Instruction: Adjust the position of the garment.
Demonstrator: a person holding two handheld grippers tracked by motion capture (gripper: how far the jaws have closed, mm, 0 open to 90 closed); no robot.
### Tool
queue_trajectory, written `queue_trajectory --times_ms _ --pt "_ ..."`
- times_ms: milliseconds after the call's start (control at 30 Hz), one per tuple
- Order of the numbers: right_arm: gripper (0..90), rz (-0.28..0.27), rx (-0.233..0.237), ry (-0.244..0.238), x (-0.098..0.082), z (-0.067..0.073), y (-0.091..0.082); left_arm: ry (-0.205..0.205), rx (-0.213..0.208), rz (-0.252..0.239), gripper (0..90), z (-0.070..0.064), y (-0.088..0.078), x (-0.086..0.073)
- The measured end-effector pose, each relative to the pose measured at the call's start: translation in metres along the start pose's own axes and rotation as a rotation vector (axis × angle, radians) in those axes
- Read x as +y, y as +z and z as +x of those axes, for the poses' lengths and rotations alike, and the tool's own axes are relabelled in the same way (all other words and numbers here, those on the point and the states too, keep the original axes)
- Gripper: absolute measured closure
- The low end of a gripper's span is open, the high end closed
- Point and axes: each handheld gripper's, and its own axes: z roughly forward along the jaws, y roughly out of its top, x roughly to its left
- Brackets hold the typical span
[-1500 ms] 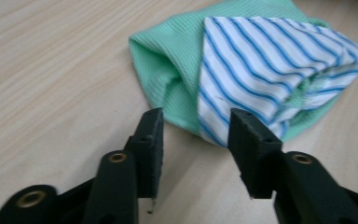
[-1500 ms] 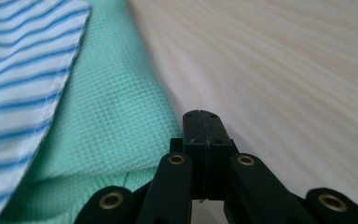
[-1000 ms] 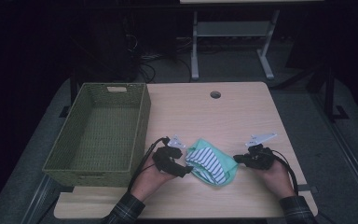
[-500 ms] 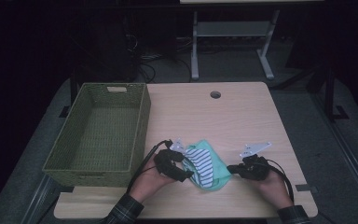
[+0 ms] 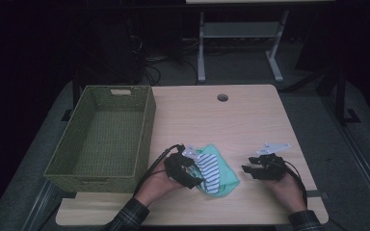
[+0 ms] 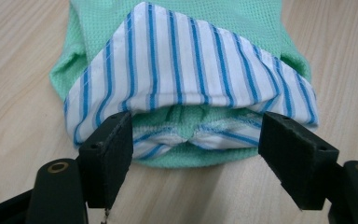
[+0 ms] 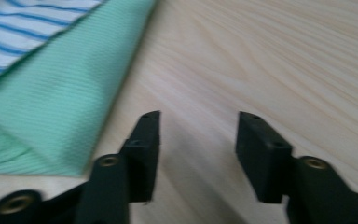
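- High view: folded green cloth (image 5: pixel 217 169) with a blue-striped white panel lies on the tabletop (image 5: pixel 221 125) near the front edge, between the two hands; left tool (image 5: pixel 191 175) is at its left side, right tool (image 5: pixel 248 170) sits apart to its right over bare wood.
- Left gripper view gives the detail the high view lacks: cloth (image 6: pixel 186 70) has the striped layer folded over green knit, and a bunched hem sits between the left tool's (image 6: pixel 196 140) jaws. The pads stand wide at either side of the bundle; can't tell if they press it, no clear pinch.
- Right gripper view: right tool (image 7: pixel 198 140) is half open, jaws have just been opening, nothing between them, just wood. Cloth's green edge (image 7: pixel 51 107) lies off to the left of the jaws, not touching.
- Cloth's long axis runs from upper left to lower right in the high view; striped panel runs the same way along its left side.
- Green woven basket (image 5: pixel 106 134) stands on the tabletop's left part, near the left hand (image 5: pixel 156 185).
- Round cable hole (image 5: pixel 222 97) is near the far edge, well away from the cloth.
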Motion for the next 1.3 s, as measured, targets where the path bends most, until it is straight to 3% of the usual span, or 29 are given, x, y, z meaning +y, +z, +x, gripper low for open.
queue_trajectory --times_ms 167,233,400,633,967,1300 --pt "29.1 -0.007 -0.049 0.041 -0.004 -0.012 0.004 0.003 -0.003 0.02 23.9 0.0 0.009 0.001" --pt "24.0 -0.013 -0.066 0.067 -0.004 -0.015 0.005 0.027 0.001 0.048 22.8 0.0 0.012 0.001" --pt "14.3 -0.026 -0.096 0.077 -0.005 -0.017 0.007 0.054 0.016 0.07 19.7 0.0 0.02 0.001" --pt "13.3 -0.022 -0.121 0.063 -0.005 -0.015 0.011 0.068 0.026 0.088 19.5 0.001 0.026 0.0" --pt "11.7 -0.052 -0.118 0.048 -0.008 -0.016 0.012 0.091 0.031 0.094 21.2 0.001 0.027 -0.001" --pt "11.5 -0.05 -0.118 0.053 -0.008 -0.016 0.012 0.085 0.045 0.101 45.5 0.007 0.024 0.004"
